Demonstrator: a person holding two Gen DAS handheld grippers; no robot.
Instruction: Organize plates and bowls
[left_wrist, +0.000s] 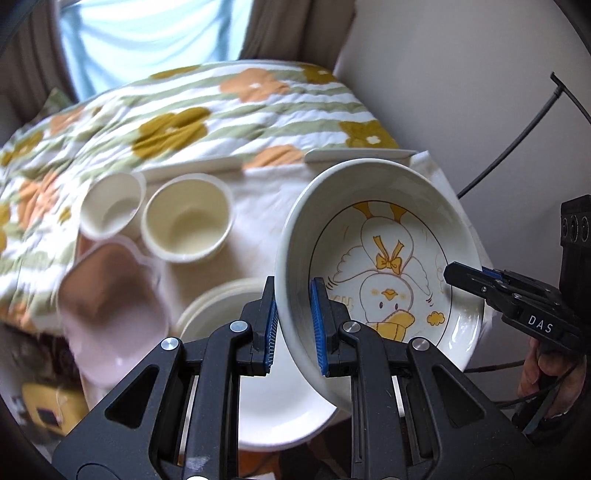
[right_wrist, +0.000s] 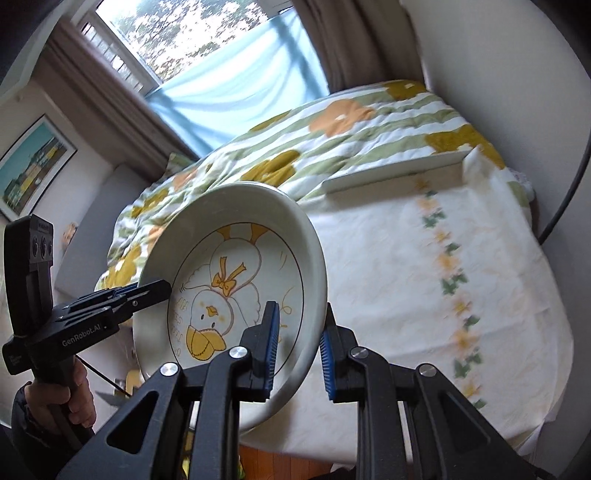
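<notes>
A deep white plate with a yellow duck drawing (left_wrist: 384, 258) hangs tilted above the table, held by both grippers on opposite sides of its rim. My left gripper (left_wrist: 294, 295) is shut on the near rim, one blue pad inside and one outside. My right gripper (right_wrist: 301, 317) is shut on the duck plate (right_wrist: 229, 266) the same way. Each gripper shows in the other's view, the right gripper (left_wrist: 452, 273) and the left gripper (right_wrist: 166, 287). Below the lifted plate lies a stack of white plates (left_wrist: 273, 387). Two cream bowls (left_wrist: 188, 221) (left_wrist: 110, 210) and a pink bowl (left_wrist: 110, 314) stand to its left.
The table carries a white cloth with a flower stripe (right_wrist: 443, 266). A bed with a flowered quilt (right_wrist: 332, 122) adjoins its far edge, with flat white boards (right_wrist: 399, 170) along that edge. A wall and a black cable (left_wrist: 517, 140) are on the right. A person's hand (right_wrist: 55, 398) grips the left handle.
</notes>
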